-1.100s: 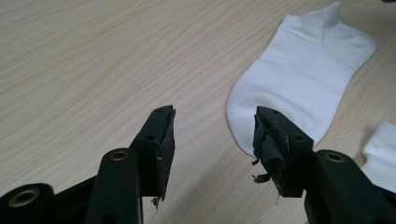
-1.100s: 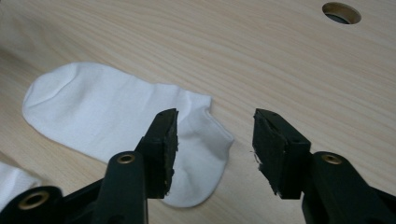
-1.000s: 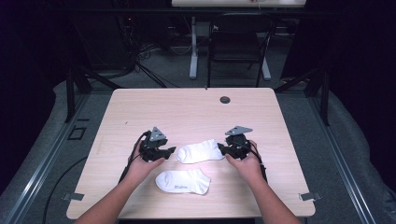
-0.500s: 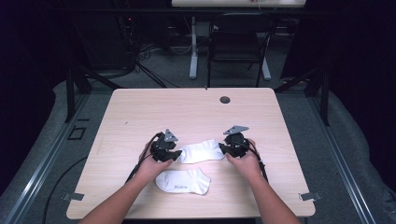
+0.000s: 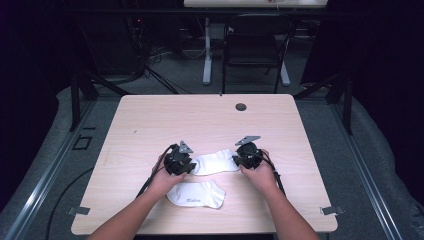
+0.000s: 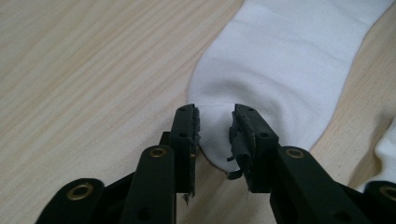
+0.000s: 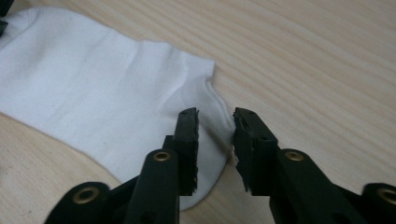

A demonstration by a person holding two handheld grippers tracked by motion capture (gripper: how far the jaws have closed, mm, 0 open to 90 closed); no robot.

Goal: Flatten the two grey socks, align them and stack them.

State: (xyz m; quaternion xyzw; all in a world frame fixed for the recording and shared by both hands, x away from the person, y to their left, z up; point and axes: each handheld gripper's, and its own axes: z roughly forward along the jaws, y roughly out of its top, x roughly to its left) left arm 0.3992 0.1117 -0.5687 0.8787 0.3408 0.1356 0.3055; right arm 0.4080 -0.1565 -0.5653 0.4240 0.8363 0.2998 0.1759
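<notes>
2 white socks lie on the table. The far sock stretches between the 2 grippers; the near sock lies flat just on the person's side of it, between the 2 forearms, touched by neither gripper.

Left gripper: sits at the left end of the far sock, held low over the table by the left hand. In the left gripper view the far sock runs away from the jaws toward the upper right, and its rounded end lies in the gap between the 2 jaws. Jaws have just been closing and now stand narrow, with a strip of sock fabric between them. Pads stand at either side of the fabric; whether they already press on it cannot be told.

Right gripper: sits at the right end of the same sock, held low by the right hand. In the right gripper view the far sock spreads away to the upper left of the jaws, and its cuff edge lies in the gap between them. Jaws have likewise just been closing and stand narrow around that edge; a slit of bare wood shows beside the right-hand jaw, so a firm pinch cannot be confirmed.

A small dark round cap sits in the tabletop well beyond the right gripper.
</notes>
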